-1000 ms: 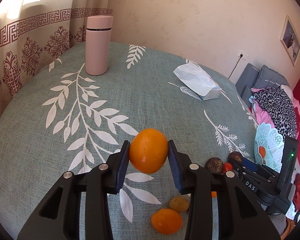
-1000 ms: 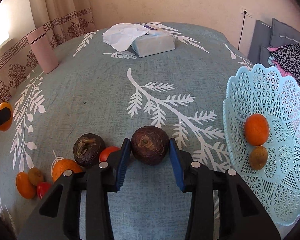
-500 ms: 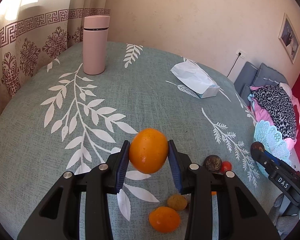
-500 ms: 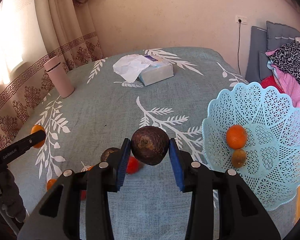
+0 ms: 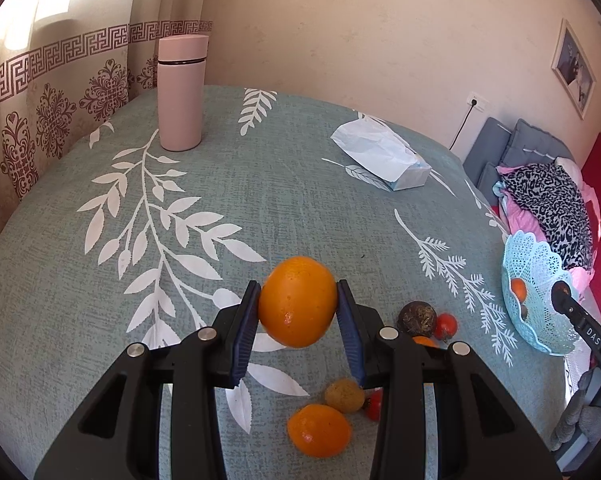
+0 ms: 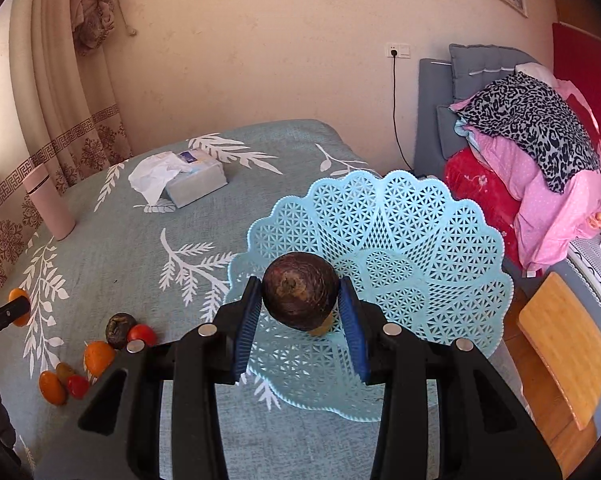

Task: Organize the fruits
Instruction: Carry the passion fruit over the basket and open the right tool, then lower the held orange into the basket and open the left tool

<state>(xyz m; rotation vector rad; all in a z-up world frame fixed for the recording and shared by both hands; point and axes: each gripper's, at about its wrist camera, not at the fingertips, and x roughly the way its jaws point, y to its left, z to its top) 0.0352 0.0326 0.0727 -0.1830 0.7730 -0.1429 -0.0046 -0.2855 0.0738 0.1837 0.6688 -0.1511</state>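
My left gripper is shut on a large orange, held above the teal leaf-print tablecloth. Below it on the cloth lie another orange, a small tan fruit, a red fruit and a dark brown fruit. My right gripper is shut on a dark brown round fruit and hangs over the light blue lattice basket. A tan fruit peeks out under the held one. The basket in the left wrist view holds an orange.
A pink flask stands at the far left by the curtain. A tissue box lies at the back of the table. Loose fruits sit near the table's left front. Right of the table are piled clothes and a wooden stool.
My right gripper has carried the dark fruit up and to the right, from beside the loose fruits to over the basket. My left gripper has stayed put with its orange.
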